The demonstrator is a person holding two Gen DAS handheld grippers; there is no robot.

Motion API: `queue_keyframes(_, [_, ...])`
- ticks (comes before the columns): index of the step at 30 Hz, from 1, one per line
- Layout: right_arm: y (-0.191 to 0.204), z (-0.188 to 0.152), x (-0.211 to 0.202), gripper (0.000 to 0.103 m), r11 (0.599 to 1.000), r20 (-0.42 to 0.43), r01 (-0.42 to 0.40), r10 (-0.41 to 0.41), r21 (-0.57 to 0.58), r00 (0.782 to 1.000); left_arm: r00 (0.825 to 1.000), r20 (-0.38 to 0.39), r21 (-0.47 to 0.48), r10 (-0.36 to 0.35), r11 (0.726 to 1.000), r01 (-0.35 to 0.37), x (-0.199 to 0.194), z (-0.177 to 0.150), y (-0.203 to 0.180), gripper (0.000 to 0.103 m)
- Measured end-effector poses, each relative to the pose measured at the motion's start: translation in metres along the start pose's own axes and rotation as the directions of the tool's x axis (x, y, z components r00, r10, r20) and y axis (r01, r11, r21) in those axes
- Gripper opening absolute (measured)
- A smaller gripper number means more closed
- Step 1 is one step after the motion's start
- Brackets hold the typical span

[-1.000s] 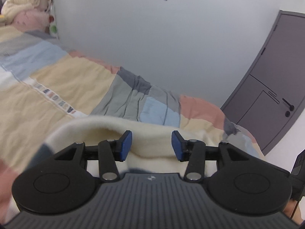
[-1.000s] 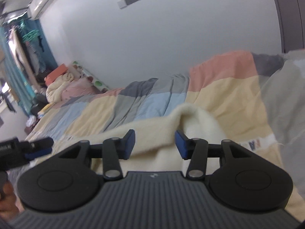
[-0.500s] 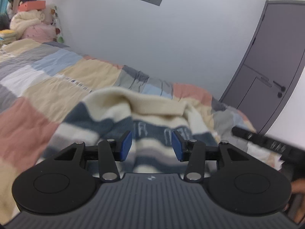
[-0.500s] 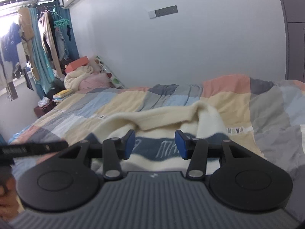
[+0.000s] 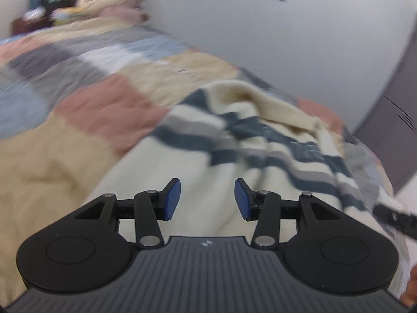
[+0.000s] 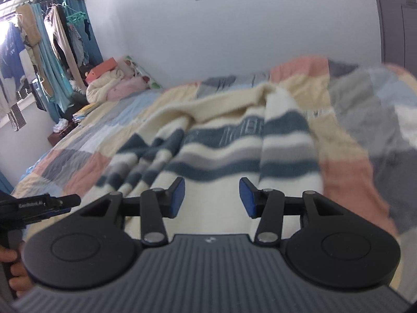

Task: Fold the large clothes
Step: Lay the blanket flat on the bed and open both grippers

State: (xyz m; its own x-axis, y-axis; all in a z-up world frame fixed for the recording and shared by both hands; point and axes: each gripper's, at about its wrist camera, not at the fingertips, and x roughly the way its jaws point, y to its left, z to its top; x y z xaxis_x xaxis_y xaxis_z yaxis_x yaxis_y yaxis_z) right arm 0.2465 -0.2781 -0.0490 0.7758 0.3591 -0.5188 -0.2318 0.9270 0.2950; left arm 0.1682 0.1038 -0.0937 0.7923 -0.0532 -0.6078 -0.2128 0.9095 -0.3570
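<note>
Your left hand-held gripper (image 5: pixel 207 199) and right hand-held gripper (image 6: pixel 212 198) both hover with jaws apart, gripping nothing, over the striped sweater (image 6: pixel 234 140) lying on the bed (image 6: pixel 346 172).

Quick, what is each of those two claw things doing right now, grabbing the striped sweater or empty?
Left gripper: open, nothing between its blue pads; the striped sweater lies beyond on the bed.
Right gripper: open, holding nothing.
</note>
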Motion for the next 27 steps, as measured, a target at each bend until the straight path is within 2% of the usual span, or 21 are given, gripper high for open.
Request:
queue_keyframes(3, [-0.001, -0.013, 0.01, 0.049, 0.999, -0.053, -0.009, 0.011, 0.042, 0.999, 0.999, -0.02, -0.06, 0.034, 0.998, -0.035, 0.005, -0.004, 0.016, 0.052])
queue_keyframes(6, [0.003, -0.023, 0.018, 0.049, 0.999, -0.088, -0.007, 0.01, 0.033, 0.996, 0.997, -0.019, -0.029, 0.079, 0.996, -0.08, 0.01, -0.004, 0.013, 0.054])
queue_keyframes(9, [0.006, -0.025, 0.023, 0.049, 1.0, -0.101, -0.004, 0.006, 0.02, 0.995, 0.995, -0.043, -0.007, 0.092, 0.996, -0.092, 0.022, -0.006, 0.01, 0.056])
queue_keyframes(11, [0.006, -0.026, 0.026, 0.049, 1.0, -0.109, -0.008, 0.011, 0.029, 0.994, 0.995, -0.059, 0.014, 0.079, 0.997, -0.079, 0.029, -0.009, 0.006, 0.057])
queue_keyframes(15, [0.005, -0.027, 0.029, 0.049, 0.999, -0.123, -0.012, 0.018, 0.045, 0.992, 0.995, -0.085, 0.032, 0.043, 0.999, -0.041, 0.033, -0.014, 0.0, 0.071])
queue_keyframes(19, [0.006, -0.028, 0.033, 0.049, 0.999, -0.135, -0.006, 0.012, 0.043, 0.991, 0.996, -0.09, 0.047, 0.022, 0.999, -0.018, 0.029, -0.019, -0.008, 0.077])
queue_keyframes(23, [0.007, -0.029, 0.039, 0.049, 0.999, -0.15, 0.007, -0.002, 0.035, 0.989, 0.992, -0.101, 0.116, 0.073, 0.991, -0.061, 0.03, -0.027, -0.017, 0.079])
queue_keyframes(27, [0.007, -0.031, 0.044, 0.049, 0.999, -0.164, 0.019, -0.014, 0.029, 0.986, 0.99, -0.093, 0.224, 0.107, 0.971, -0.083, 0.035, -0.033, -0.032, 0.085])
